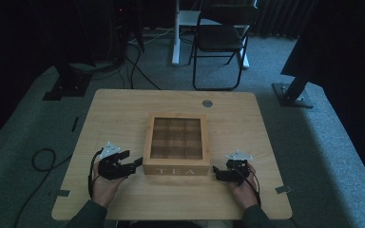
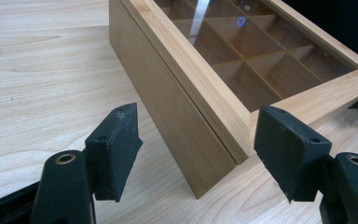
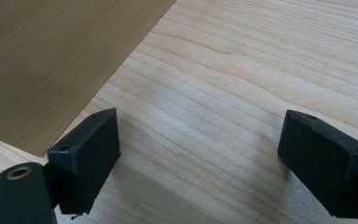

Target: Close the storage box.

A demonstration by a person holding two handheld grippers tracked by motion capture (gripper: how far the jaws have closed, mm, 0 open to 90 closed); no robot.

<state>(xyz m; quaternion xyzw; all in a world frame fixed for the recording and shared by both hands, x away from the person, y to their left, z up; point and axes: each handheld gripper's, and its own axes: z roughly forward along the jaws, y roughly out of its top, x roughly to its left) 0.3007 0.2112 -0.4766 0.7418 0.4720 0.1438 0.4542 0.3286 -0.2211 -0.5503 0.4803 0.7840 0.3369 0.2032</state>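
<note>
A wooden tea box (image 1: pixel 176 142) with a glass lid over a grid of compartments stands shut at the middle of the table, with "TEA" on its front wall. My left gripper (image 1: pixel 134 159) lies at the box's front left corner, open; in the left gripper view that corner of the box (image 2: pixel 177 107) sits just beyond the wide-apart jaws of the left gripper (image 2: pixel 200 144), untouched. Off the front right corner my right gripper (image 1: pixel 216 174) is open. In the right gripper view the right gripper (image 3: pixel 198 149) frames bare tabletop, with the box's side wall (image 3: pixel 51 60) at the upper left.
The light wooden table (image 1: pixel 123 109) has a round metal grommet (image 1: pixel 207 103) near its far edge. A black folding chair (image 1: pixel 221 38) stands beyond the table. Cables (image 1: pixel 43 159) loop on the carpet at the left, and dark stand bases (image 1: pixel 292 95) sit at both far corners.
</note>
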